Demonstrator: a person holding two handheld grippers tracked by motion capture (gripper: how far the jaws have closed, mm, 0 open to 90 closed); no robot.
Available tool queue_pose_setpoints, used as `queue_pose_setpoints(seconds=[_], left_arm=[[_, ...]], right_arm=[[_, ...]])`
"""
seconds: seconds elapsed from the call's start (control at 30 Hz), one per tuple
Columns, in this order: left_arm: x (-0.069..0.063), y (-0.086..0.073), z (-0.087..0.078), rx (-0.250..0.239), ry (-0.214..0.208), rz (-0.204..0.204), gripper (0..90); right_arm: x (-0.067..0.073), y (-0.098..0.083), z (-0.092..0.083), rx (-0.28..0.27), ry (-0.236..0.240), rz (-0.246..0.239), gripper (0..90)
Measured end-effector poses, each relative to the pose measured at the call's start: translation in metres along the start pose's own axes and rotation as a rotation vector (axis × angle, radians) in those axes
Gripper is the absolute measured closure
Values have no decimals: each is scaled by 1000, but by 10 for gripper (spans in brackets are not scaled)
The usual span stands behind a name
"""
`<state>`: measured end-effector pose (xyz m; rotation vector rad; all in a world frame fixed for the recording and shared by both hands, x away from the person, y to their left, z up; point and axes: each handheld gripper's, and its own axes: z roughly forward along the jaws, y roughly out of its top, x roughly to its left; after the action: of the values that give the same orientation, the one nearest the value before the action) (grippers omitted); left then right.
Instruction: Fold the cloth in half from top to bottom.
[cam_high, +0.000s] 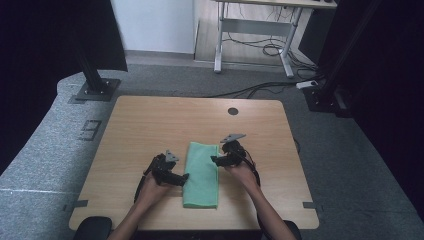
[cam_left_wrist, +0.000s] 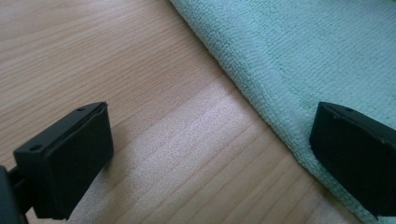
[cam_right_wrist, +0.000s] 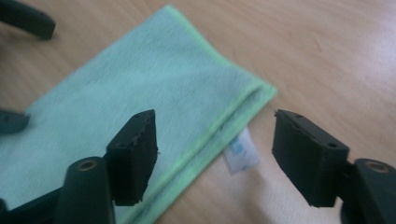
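left tongs: black, grey plate | right tongs: black, grey plate | forearms: seemingly sleeveless

The cloth is mint green with a brighter green stitched edge, its weave finely looped. Between the right fingers, a white tag bears blue print. The table is pale wood with straight grain. Both grippers' fingers are matte black.

Bare tabletop around cloth — unobstructed

light: dim, dark edges | glare: pale table sheen | blur: close views soft
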<state>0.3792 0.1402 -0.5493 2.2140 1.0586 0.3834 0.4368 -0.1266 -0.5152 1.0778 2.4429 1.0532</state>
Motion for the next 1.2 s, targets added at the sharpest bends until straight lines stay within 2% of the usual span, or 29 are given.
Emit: queue_pose_setpoints(seconds=[0.17, 0.33, 0.63, 0.77, 0.83, 0.93, 0.97, 1.0, 1.03, 1.07, 1.2], left_arm=[[0, 0, 0, 1, -1, 2, 0], [0, 0, 0, -1, -1, 2, 0], [0, 0, 0, 1, -1, 2, 0], [0, 0, 0, 1, -1, 1, 0], [0, 0, 0, 1, -1, 1, 0], [0, 0, 0, 1, 0, 0, 0], [0, 0, 0, 1, 0, 0, 0], [0, 0, 0, 1, 0, -1, 0], [0, 0, 0, 1, 0, -1, 0], [0, 0, 0, 1, 0, -1, 0], [0, 0, 0, 0, 0, -1, 0]], right_arm=[[-6, 16, 11, 18, -18, 1, 429], [-11, 23, 24, 38, -43, 19, 492], [-20, 19, 45, 74, -79, 33, 440], [-24, 17, 48, 73, -71, 39, 436], [-25, 17, 48, 74, -66, 39, 463], [-27, 17, 46, 76, -32, 41, 646], [-27, 17, 46, 76, -32, 41, 646], [-28, 17, 45, 86, -11, 53, 743], [-28, 17, 45, 86, -11, 53, 743], [-27, 18, 45, 91, 12, 64, 818], [-23, 20, 45, 106, -7, 46, 843]])
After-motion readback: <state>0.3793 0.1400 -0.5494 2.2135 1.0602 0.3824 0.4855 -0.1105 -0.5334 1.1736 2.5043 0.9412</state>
